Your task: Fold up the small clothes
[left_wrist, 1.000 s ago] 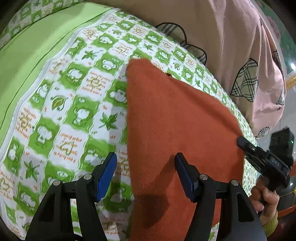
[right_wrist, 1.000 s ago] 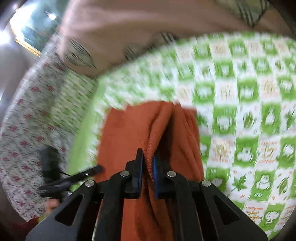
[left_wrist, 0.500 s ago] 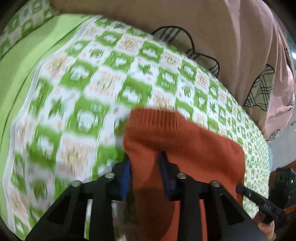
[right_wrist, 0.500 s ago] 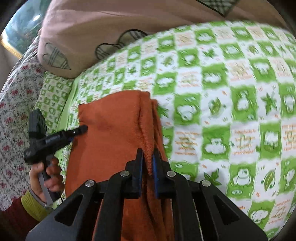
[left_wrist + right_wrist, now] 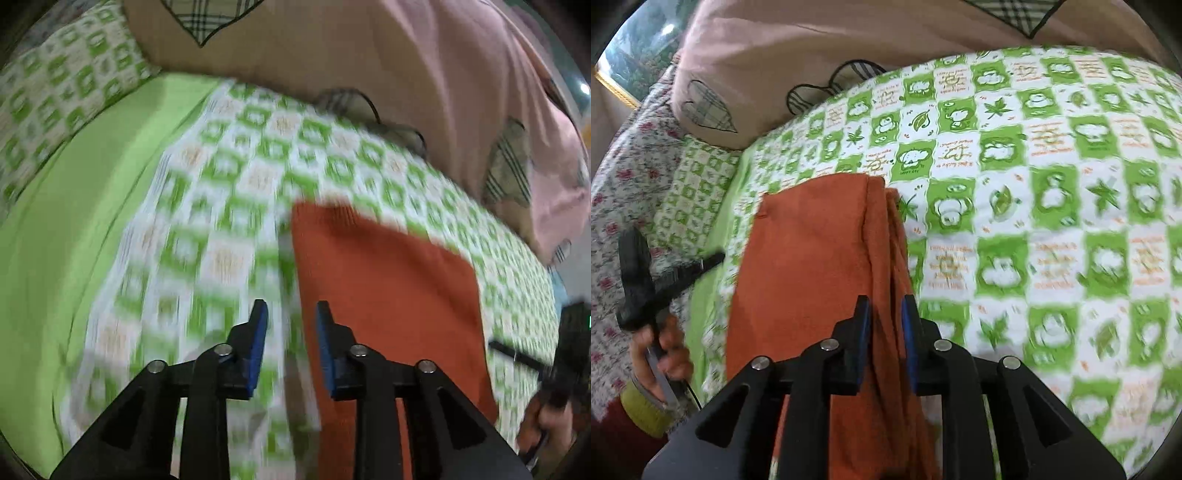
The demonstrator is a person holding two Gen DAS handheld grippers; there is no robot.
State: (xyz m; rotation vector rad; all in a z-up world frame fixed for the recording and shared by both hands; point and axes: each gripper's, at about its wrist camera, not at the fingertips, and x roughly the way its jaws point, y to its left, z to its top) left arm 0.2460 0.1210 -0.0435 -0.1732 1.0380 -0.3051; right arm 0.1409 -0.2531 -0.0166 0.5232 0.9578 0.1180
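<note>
- Left wrist view shows your left claw (image 5: pixel 288 341) with its jaws opening over the bed; the pads grip nothing, and the orange garment (image 5: pixel 388 273) has its left edge running just under the right pad
- Right wrist view has your right claw (image 5: pixel 884 328) with jaws opening too; the garment's stacked right-hand edge (image 5: pixel 890 251) sits between the pads, but they look parted from it, so I judge the hold as let go
- Orange garment lies flat on the green checked bedsheet (image 5: pixel 1034 206), reaching from the claws toward 12 o'clock; I read that as the fold laid down so both claws can release
- Pink quilt (image 5: pixel 812 48) is bunched at 12 o'clock, clear of the garment
- Left view is heavily blurred, so you cannot judge the sheet's print or the garment's knit there
- Your right hand (image 5: pixel 554 424) at 4 o'clock is cut off by the lens rim; the garment's near end is hidden under the claw bodies in both views
</note>
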